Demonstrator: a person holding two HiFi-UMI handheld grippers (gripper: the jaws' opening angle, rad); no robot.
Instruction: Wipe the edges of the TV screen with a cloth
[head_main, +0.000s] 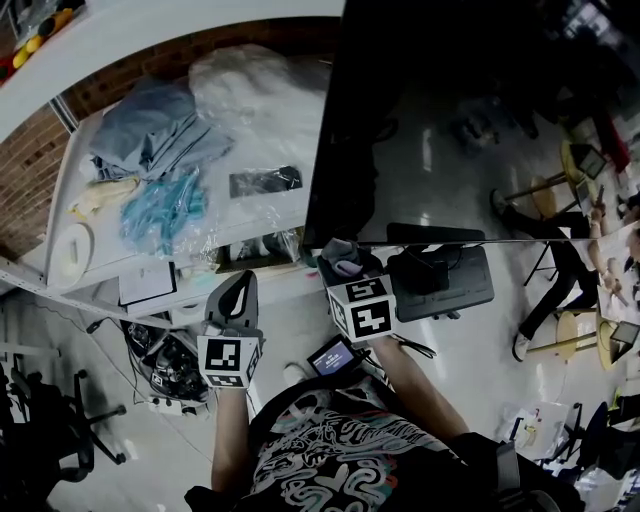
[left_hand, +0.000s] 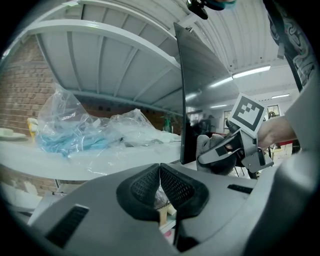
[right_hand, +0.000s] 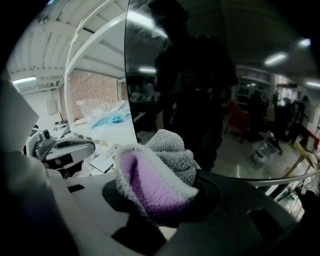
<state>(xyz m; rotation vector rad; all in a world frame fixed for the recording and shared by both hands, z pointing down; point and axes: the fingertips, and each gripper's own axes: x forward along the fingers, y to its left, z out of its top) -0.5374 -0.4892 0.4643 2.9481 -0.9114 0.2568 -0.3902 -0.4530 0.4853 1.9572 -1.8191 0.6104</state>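
Note:
The dark TV screen (head_main: 450, 120) stands upright on the white table, its bottom left corner near the middle of the head view. My right gripper (head_main: 340, 262) is shut on a grey and purple cloth (right_hand: 155, 172), held right at that lower left corner (right_hand: 131, 125) of the screen. In the left gripper view the cloth (left_hand: 206, 146) sits against the screen's edge (left_hand: 181, 100). My left gripper (head_main: 237, 292) hangs below the table's front edge, left of the TV, its jaws closed together with nothing in them (left_hand: 160, 186).
On the white table (head_main: 270, 215) left of the TV lie clear plastic bags (head_main: 240, 90), blue gloves (head_main: 160, 205), folded grey-blue fabric (head_main: 150, 130) and a black object (head_main: 265, 181). A brick wall (head_main: 30, 170) runs behind. Cables and equipment (head_main: 165, 365) sit below the table.

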